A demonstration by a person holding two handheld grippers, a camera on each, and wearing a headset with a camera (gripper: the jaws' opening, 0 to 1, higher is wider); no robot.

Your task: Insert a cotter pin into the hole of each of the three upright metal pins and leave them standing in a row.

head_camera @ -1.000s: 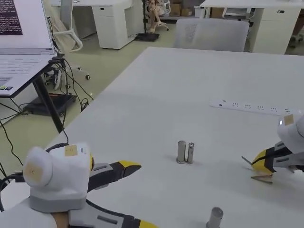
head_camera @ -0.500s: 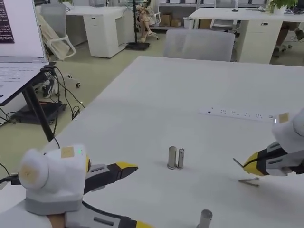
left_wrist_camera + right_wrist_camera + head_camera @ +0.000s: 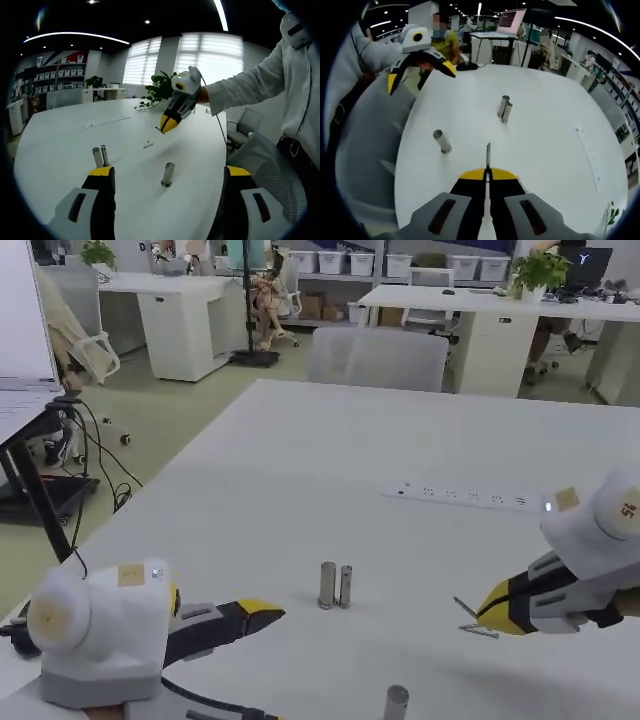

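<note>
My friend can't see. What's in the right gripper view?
The right gripper holds a thin cotter pin between shut jaws over a white table. Ahead, two metal pins stand side by side, a third pin apart.

— What colours are you getting on your end?

— I read the table [image 3: 330, 460] as plain white, with no pattern. The paired metal pins [image 3: 335, 585] are bare silver-grey. So is the single pin [image 3: 397, 703], nearer me than that pair.

— And the tools?

— The left gripper [image 3: 421, 76] and the right gripper [image 3: 485, 612] both have yellow tips over black, with white housings. I see a small tan square on each housing. The cotter pin [image 3: 465, 607] is dull grey. Beyond the pair, the power strip [image 3: 465, 498] is white, the chair [image 3: 378, 358] pale grey and the plant [image 3: 540, 270] green.
</note>
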